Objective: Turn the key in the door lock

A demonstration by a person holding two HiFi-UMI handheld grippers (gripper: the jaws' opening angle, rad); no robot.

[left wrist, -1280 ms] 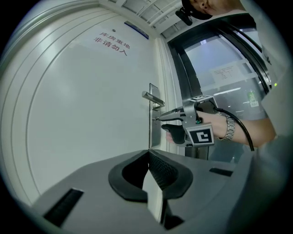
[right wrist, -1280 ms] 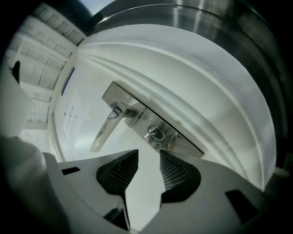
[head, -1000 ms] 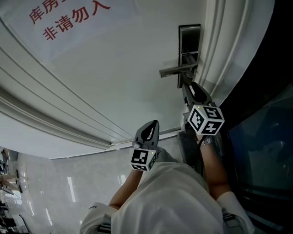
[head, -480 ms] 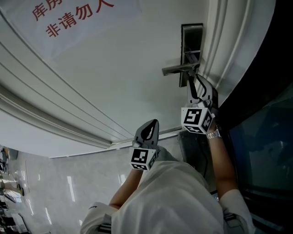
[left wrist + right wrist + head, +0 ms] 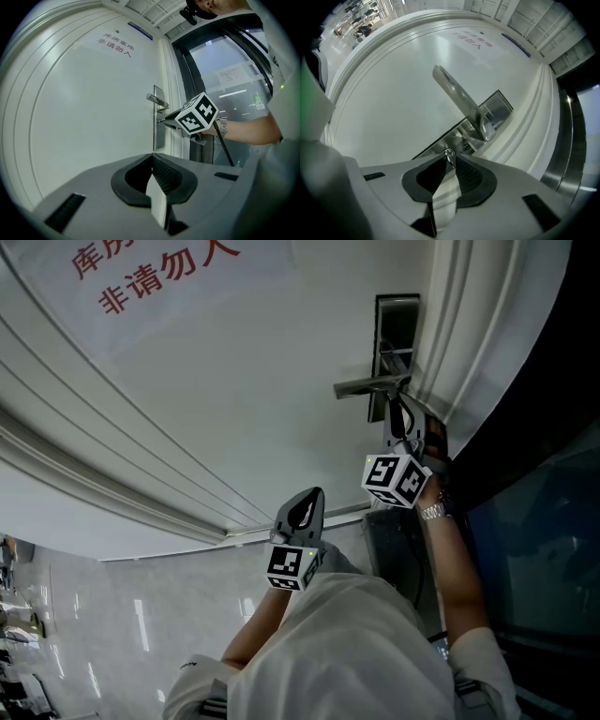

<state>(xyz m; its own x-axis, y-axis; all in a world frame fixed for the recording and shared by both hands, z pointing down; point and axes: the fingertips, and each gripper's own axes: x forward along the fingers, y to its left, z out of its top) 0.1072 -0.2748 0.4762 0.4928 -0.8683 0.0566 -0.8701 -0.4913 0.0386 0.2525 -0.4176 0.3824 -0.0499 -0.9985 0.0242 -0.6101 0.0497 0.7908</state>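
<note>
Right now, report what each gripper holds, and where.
Right gripper: fingers closing on the key, at its head. Left gripper: shut, empty.

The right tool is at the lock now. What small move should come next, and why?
Probably finish the squeeze before any turn: the right tool's jaws are closing, with the key head between their tips, below the handle. A firm grip should stop slipping.

One door (image 5: 234, 381) carries one lever handle (image 5: 367, 386), one key (image 5: 449, 154) and one red-lettered sign (image 5: 159, 273). Two grippers show: the left gripper (image 5: 312, 498), and the right gripper (image 5: 396, 416), its jaws closing with the key between them.
</note>
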